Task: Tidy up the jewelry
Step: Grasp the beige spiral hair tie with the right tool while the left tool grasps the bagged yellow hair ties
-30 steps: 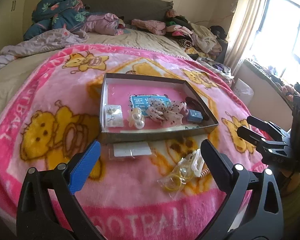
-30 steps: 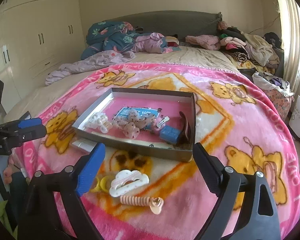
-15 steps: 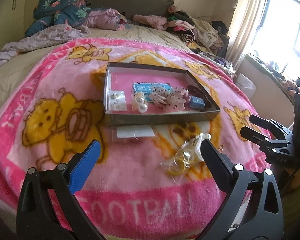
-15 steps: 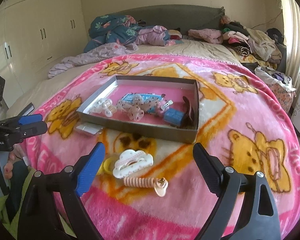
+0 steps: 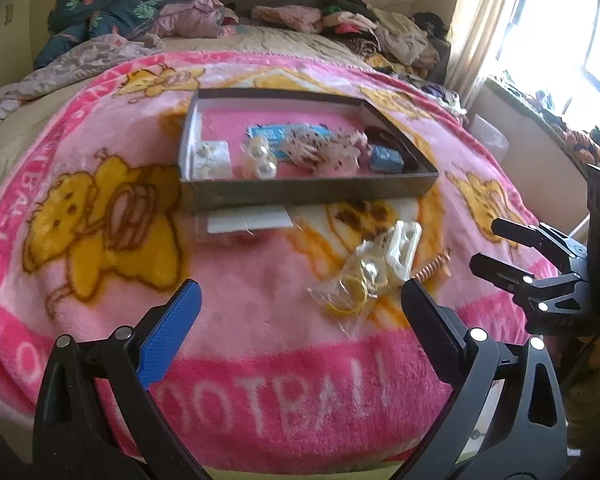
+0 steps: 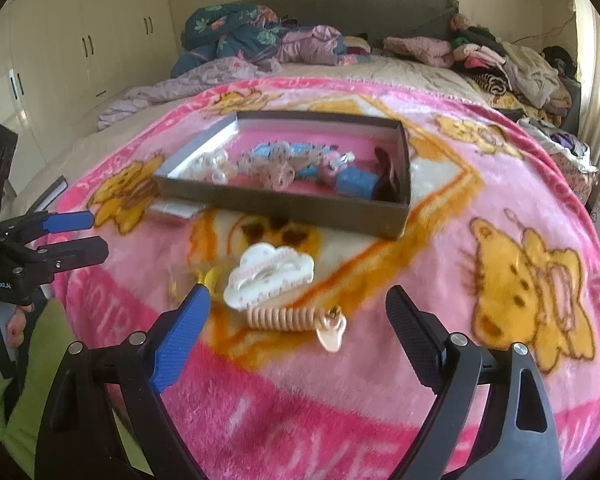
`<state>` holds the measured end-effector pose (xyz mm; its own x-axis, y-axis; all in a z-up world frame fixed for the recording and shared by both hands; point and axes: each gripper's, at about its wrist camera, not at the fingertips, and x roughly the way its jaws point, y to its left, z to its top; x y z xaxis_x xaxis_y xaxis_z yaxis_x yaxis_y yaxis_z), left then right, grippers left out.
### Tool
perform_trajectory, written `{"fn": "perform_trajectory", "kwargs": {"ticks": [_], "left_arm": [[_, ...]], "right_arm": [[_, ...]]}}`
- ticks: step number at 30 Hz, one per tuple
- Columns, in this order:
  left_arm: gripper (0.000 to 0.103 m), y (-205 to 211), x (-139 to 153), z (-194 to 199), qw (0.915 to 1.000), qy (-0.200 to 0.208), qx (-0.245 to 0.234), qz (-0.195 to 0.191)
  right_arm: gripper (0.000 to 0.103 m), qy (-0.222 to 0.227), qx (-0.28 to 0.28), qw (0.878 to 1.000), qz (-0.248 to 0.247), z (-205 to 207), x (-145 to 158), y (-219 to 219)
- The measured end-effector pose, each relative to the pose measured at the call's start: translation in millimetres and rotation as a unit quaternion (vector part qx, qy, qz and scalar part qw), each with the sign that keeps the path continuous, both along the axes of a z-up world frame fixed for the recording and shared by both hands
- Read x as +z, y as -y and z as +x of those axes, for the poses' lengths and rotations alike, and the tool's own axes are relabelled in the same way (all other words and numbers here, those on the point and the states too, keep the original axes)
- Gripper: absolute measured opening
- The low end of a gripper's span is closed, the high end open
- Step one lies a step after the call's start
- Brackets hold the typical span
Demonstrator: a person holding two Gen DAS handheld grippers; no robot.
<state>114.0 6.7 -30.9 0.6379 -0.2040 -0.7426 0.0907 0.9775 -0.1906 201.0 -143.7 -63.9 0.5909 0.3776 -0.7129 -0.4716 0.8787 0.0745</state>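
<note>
Both tongs are seen wide open and empty: the left gripper (image 5: 300,304) is held over the blanket (image 5: 260,320) short of a clear bag (image 5: 350,286), and the right gripper (image 6: 298,314) is poised near a coil tie (image 6: 284,317), with nothing pressed by either pair of pads.

Part of the sorting appears done. Inside the box (image 6: 300,204) a pearl piece (image 5: 260,158), a small carded item (image 5: 210,156), a blue card (image 5: 274,136), spotted bows (image 5: 320,148), a blue block (image 6: 358,184) and a dark item by the far wall are already laid, though loosely and in no clear order.

Left outside, on the blanket in front of the box, are four things: a white claw clip (image 6: 268,276), the coil tie just beside it, the bag with yellow rings next to the clip, and a flat packet (image 5: 248,222) lying against the box's front wall. By this reckoning, somewhat more than half is judged done; the four loose pieces are yet to be lifted in, and none is gripped at this moment.
</note>
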Motion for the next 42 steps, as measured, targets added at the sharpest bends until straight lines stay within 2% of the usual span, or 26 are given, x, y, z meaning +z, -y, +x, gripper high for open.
{"fn": "perform_trajectory", "kwargs": {"ticks": [12,22,27,33,40,42], "left_arm": [[0.093,22.6,-27.4,7.2,0.9983,-0.032,-0.045,0.018],[0.088,37.6,-53.2,22.0,0.9933,-0.063,-0.085,0.048],[0.087,46.9,-56.6,29.7,0.9915,-0.060,-0.102,0.054],[0.080,51.5,-60.8,44.1,0.9908,-0.062,-0.104,0.060],[0.072,56.1,-62.0,55.0,0.9902,-0.060,-0.109,0.063],[0.064,58.8,-62.3,55.2,0.9896,-0.058,-0.114,0.067]], "right_arm": [[0.089,-0.042,0.000,0.999,-0.010,7.5,-40.9,-3.9],[0.088,-0.046,0.004,0.999,-0.026,20.7,-61.9,-14.3],[0.081,-0.040,0.003,0.999,-0.027,27.1,-65.8,-15.3],[0.067,-0.042,0.003,0.999,-0.017,33.2,-65.6,-4.9],[0.065,-0.045,0.001,0.999,-0.005,34.4,-62.9,3.0],[0.065,-0.043,-0.002,0.999,-0.003,34.1,-61.4,3.8]]}}
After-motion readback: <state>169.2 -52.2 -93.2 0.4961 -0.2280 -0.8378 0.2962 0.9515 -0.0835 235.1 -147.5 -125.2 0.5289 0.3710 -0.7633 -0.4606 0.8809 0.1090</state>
